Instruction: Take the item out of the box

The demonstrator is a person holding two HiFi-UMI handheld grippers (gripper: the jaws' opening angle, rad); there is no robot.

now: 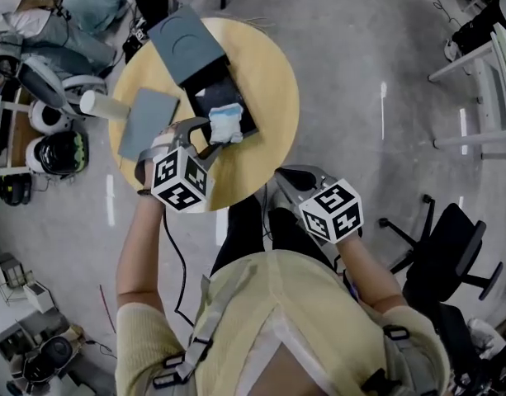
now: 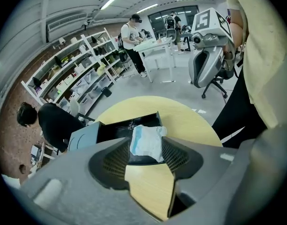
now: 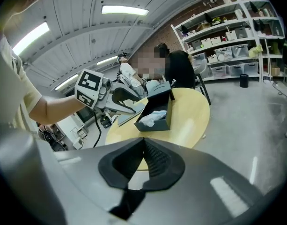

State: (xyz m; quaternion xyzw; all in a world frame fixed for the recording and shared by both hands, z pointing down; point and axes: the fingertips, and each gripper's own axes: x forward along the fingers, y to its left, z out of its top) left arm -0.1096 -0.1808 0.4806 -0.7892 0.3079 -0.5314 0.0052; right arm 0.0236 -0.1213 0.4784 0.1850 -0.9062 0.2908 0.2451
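1. a soft white packet with pale blue edging (image 2: 147, 142), crumpled and pillow-like, lies at the near end of an open black box (image 1: 213, 85) on a round wooden table (image 1: 265, 73).
2. the left gripper (image 1: 205, 139) reaches over the table's near side to the box, its jaws spread wide with the packet between their tips. whether the pads touch it cannot be told from the left gripper view.
3. apart from the packet, the box's dark interior looks bare.
4. a grey-blue lid (image 1: 186, 44) with a half-round notch stands off the far end of the box.
5. a flat grey panel (image 1: 148, 122) lies just beside the box on the left part of the table, close to the left gripper's hand.
6. a white cylinder (image 1: 104, 106) lies at the table's left edge, beside the panel.
7. the right gripper (image 1: 286, 176) is held off the table's near right edge, above the person's dark trousers. its jaws are pressed together with nothing between them, and its camera looks across at the box and the packet inside.
8. around the table are a grey floor, shelving stacked with bins (image 3: 227, 41) and other people seated or standing at white desks.
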